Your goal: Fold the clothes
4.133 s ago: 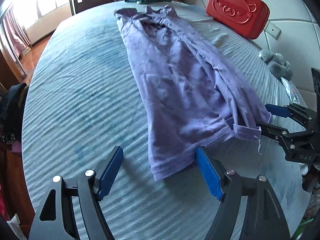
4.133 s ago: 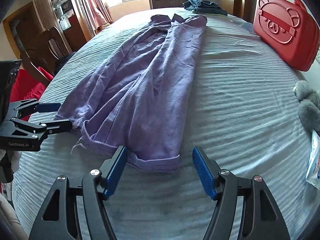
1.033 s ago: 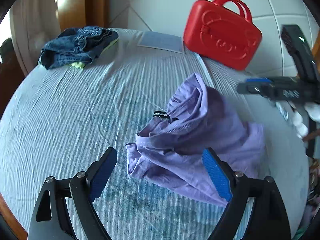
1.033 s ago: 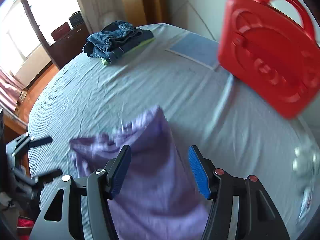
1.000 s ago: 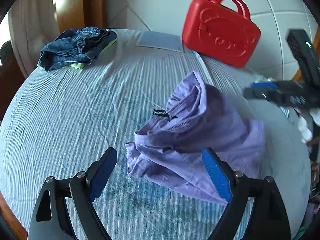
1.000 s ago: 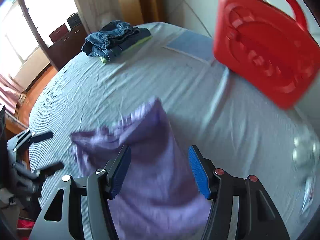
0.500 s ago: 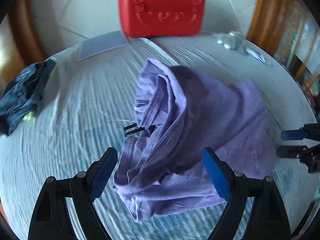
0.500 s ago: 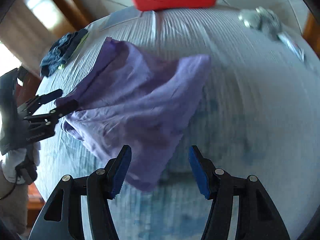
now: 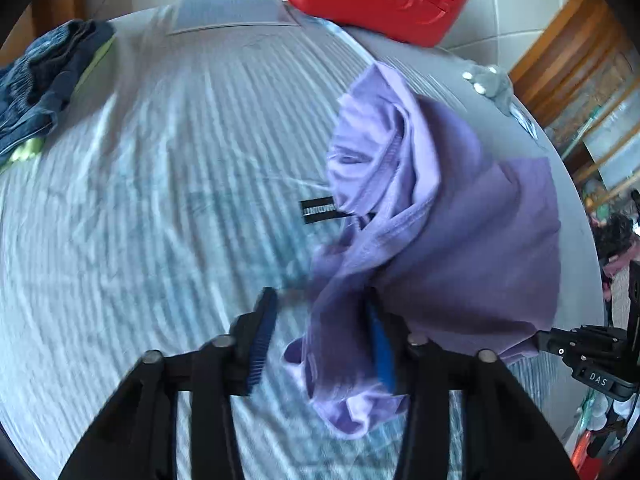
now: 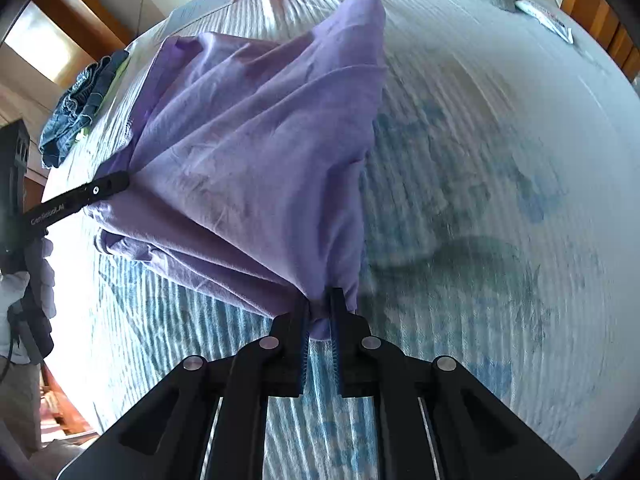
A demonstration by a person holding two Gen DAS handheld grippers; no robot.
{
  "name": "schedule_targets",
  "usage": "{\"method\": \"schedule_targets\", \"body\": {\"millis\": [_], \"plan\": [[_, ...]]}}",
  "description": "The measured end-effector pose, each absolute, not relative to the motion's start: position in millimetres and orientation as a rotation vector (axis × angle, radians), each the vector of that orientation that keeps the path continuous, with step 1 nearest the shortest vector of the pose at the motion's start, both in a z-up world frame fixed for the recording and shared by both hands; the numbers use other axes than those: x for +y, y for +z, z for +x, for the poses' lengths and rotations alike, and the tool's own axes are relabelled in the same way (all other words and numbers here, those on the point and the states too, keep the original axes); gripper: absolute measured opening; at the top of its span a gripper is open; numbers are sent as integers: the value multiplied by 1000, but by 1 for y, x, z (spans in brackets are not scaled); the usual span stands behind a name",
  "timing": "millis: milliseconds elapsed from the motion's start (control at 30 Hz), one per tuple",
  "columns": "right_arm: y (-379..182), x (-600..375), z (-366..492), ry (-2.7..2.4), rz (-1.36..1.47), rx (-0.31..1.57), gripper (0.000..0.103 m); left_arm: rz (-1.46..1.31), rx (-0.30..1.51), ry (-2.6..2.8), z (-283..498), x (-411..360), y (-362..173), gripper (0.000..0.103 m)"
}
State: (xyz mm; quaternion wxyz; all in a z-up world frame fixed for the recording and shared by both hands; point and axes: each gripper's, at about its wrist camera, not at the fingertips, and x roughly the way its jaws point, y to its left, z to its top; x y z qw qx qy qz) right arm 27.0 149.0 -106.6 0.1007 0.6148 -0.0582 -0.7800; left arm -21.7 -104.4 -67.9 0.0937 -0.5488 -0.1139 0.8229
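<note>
The step in hand looks like taking hold of two ends of the purple shirt for its next fold; the right tongs at the bottom centre of the right wrist view are closing, narrow, pinched on a bunched corner of cloth; the left tongs at the bottom centre of the left wrist view are closing too, about half wide, with a hanging fold of the shirt between them, one pad seemingly against it, the grip not yet firm.

Next, I judge, the left tongs must finish closing, then both ends should be drawn apart to flatten the cloth.

The shirt lies crumpled in a heap on the striped blue bed, peaked and creased, a black neck label sticking out at the centre of the left wrist view.
</note>
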Motion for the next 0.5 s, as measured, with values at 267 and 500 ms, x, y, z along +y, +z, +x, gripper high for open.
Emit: {"method": "schedule_targets", "body": {"millis": [267, 500], "plan": [[-43, 179, 6, -2430, 1638, -221, 35, -1378, -172, 2507, -62, -69, -3, 65], [-43, 178, -49, -2527, 1611, -248, 36, -1422, -59, 2460, -110, -27, -35, 65]]}}
